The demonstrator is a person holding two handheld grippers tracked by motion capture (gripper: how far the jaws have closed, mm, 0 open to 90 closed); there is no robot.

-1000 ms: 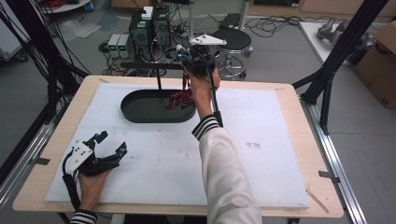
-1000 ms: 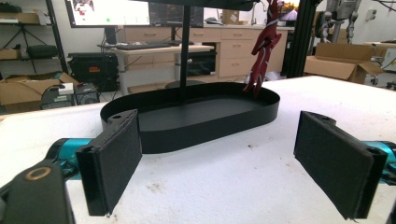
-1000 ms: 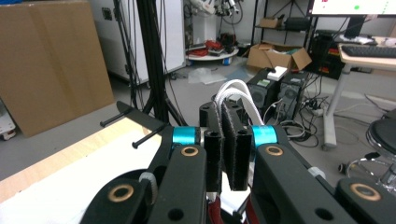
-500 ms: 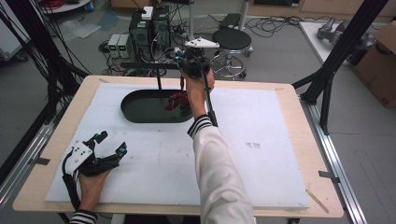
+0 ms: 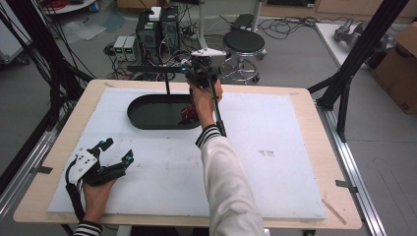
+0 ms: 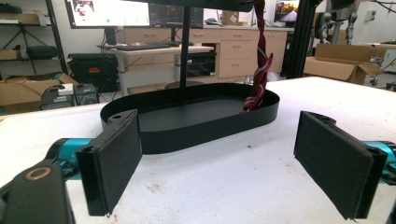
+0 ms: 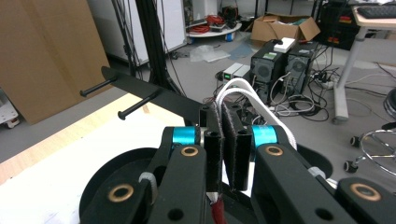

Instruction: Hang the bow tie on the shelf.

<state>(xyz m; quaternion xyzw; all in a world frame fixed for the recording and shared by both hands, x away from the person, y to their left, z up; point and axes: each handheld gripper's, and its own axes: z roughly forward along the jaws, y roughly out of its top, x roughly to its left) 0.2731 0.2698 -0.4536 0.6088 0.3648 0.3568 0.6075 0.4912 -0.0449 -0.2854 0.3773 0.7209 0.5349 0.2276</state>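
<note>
A black oval tray (image 5: 147,117) sits on the white mat at the back, and from it rises a thin post (image 5: 167,84) carrying a flat bar with pegs (image 7: 140,95). My right gripper (image 5: 193,74) hangs over the tray's right end, shut on a cord. The cord's white loop (image 7: 239,91) sticks out past the jaws. Its red twisted length (image 5: 188,114) hangs down, with the lower end inside the tray (image 6: 187,126). In the left gripper view the red cord (image 6: 259,60) dangles straight. My left gripper (image 5: 118,149) rests on the mat at the front left, open and holding nothing (image 6: 217,168).
The white mat (image 5: 275,162) covers most of the wooden table (image 5: 314,105). Black frame struts (image 5: 351,64) stand at the table's left and right back corners. Behind the far edge are a stool (image 5: 244,42) and computer boxes (image 5: 157,29) on the floor.
My right hand has sunk a little and drifted slightly left, lowering the red cord further into the tray. The left gripper has stayed still.
</note>
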